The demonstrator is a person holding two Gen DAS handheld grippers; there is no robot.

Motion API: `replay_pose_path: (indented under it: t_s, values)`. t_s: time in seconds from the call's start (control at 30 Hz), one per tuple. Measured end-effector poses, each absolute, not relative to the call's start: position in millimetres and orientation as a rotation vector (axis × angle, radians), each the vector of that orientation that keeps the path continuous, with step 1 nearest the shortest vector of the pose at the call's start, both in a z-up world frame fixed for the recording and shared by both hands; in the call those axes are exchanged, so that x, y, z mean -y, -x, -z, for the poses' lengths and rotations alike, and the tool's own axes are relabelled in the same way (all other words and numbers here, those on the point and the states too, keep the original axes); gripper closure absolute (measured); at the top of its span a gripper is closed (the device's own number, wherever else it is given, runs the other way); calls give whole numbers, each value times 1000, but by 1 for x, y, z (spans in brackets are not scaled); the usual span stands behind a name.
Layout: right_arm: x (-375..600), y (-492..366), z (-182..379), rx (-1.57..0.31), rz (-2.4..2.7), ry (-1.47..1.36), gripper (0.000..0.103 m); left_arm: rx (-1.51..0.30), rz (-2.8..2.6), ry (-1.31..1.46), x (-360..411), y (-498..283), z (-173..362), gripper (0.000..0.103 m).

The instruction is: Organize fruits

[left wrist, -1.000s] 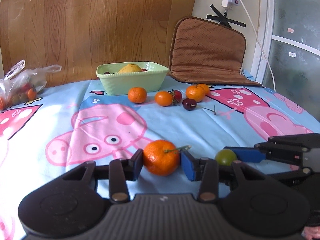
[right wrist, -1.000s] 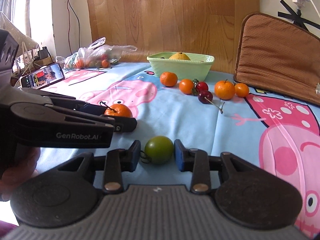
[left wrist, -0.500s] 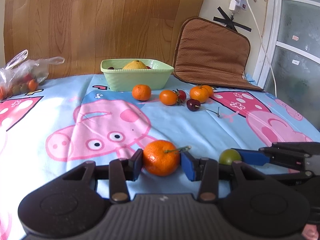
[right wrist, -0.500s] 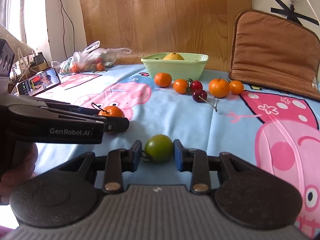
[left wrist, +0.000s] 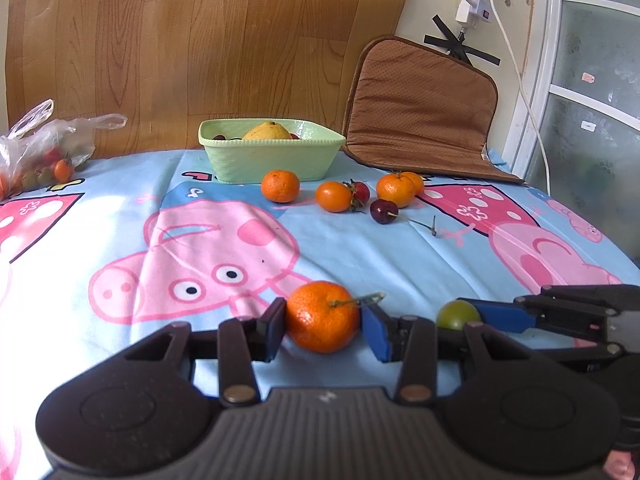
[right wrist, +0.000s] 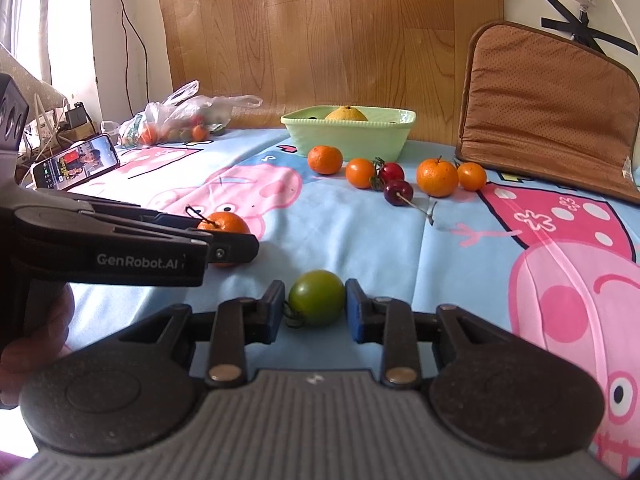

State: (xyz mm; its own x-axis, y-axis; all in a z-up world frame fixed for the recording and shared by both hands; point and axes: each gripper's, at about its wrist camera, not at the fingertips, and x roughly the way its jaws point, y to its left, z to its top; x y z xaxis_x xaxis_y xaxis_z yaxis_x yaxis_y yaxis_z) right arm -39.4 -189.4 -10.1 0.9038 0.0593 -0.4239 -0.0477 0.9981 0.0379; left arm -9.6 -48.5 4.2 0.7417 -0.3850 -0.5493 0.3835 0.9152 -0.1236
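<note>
My left gripper [left wrist: 323, 326] is shut on an orange mandarin [left wrist: 322, 316] with a stem, low over the cloth. It also shows in the right wrist view [right wrist: 222, 227]. My right gripper [right wrist: 314, 306] is shut on a green tomato [right wrist: 316, 298], which shows in the left wrist view [left wrist: 457, 314] to the right of the mandarin. A light green bowl [left wrist: 272, 158] at the back holds a yellow fruit [left wrist: 267, 132]. In front of it lie a mandarin [left wrist: 280, 186], an orange tomato [left wrist: 333, 197], a red tomato [left wrist: 361, 191], a cherry [left wrist: 383, 211] and two more oranges [left wrist: 395, 190].
A plastic bag of small tomatoes [left wrist: 44, 156] lies at the back left. A brown cushion [left wrist: 424, 112] leans on the wall at the back right. A phone [right wrist: 76, 162] stands at the left. The table is covered by a cartoon-pig cloth [left wrist: 192, 264].
Both grippers have tilted up a little and the scene sits lower in both views. Each keeps hold of its fruit.
</note>
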Motion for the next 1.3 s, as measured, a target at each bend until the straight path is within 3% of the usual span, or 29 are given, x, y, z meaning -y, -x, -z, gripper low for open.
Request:
replay_pose_path:
  t_s: [1.3]
  values:
    - [192, 40, 11, -435, -49, -46, 70, -599, 424, 10, 48, 10, -4, 63]
